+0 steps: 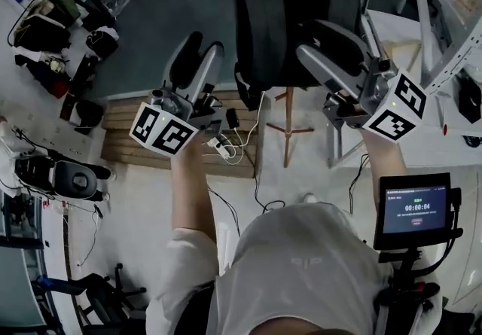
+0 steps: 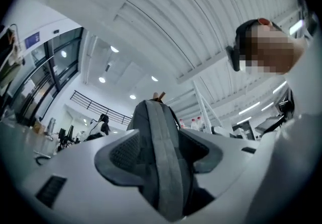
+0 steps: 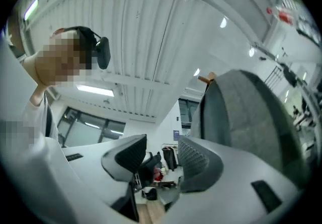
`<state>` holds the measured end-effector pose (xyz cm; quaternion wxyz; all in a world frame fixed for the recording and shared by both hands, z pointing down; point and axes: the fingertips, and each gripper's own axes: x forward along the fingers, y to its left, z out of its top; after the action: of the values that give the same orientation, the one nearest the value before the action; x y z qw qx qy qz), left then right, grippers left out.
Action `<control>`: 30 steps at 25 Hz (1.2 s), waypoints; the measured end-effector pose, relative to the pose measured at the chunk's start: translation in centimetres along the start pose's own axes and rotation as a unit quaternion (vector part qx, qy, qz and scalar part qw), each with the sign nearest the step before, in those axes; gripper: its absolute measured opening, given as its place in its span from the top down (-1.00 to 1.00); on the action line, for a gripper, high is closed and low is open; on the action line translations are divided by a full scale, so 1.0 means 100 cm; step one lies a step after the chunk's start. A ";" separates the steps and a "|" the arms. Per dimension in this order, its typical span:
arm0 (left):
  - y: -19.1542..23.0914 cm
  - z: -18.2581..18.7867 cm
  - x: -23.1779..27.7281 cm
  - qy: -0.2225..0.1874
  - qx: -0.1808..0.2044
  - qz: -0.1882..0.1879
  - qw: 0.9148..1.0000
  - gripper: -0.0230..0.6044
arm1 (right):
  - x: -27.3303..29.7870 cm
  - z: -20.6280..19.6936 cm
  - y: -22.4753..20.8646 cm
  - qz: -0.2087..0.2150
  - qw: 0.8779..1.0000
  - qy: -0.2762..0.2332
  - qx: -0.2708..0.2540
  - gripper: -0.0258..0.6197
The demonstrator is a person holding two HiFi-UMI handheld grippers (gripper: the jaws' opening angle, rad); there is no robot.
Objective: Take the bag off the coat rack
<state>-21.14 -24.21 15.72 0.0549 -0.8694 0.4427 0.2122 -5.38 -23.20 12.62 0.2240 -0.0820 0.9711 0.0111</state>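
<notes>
The dark bag (image 1: 279, 17) hangs on the coat rack (image 1: 288, 121), whose wooden top pokes out above it in the left gripper view. The rack's pole and feet stand on the pale floor (image 1: 324, 175), just beside the right edge of a plank platform (image 1: 120, 141).

The left tool (image 2: 162, 160) is raised to the bag from below. Its 2 jaws stand apart with the bag's grey strap (image 2: 160, 127) running down between them, and a dark gap shows by the right jaw, so it is open rather than gripping.

The right tool (image 3: 163, 160) is also open, with nothing between its 2 jaws. The bag's grey side rises just beside its right jaw.

A small screen (image 1: 416, 209) on a stand sits at the person's right.
</notes>
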 end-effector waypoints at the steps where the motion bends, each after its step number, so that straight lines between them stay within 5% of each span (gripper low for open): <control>1: 0.002 -0.003 0.014 0.013 0.015 -0.009 1.000 0.16 | -0.010 0.006 -0.012 -0.022 0.999 0.006 -0.025 0.32; 3: 0.005 -0.015 0.037 0.045 0.040 -0.026 0.998 -0.02 | -0.033 0.013 -0.037 -0.070 0.995 0.019 -0.064 0.10; 6: 0.014 -0.041 0.065 0.088 0.063 -0.045 0.993 -0.21 | -0.071 0.006 -0.080 -0.145 0.984 0.046 -0.093 0.02; 11: 0.041 -0.076 0.080 0.123 0.012 -0.067 0.990 -0.47 | -0.111 -0.025 -0.133 -0.207 0.974 0.078 -0.048 -0.48; 18: 0.029 -0.095 0.085 0.131 -0.046 -0.140 0.980 -0.55 | -0.101 -0.060 -0.154 -0.181 0.976 0.121 0.022 -0.64; 30: 0.028 -0.073 0.088 0.093 -0.047 -0.114 0.988 -0.56 | -0.079 -0.050 -0.141 -0.206 0.973 0.097 0.028 -0.53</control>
<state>-16.49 -34.51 18.92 -0.0038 -0.9316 0.3336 0.1440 1.78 -36.19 20.75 0.1283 -0.2748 0.9503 -0.0704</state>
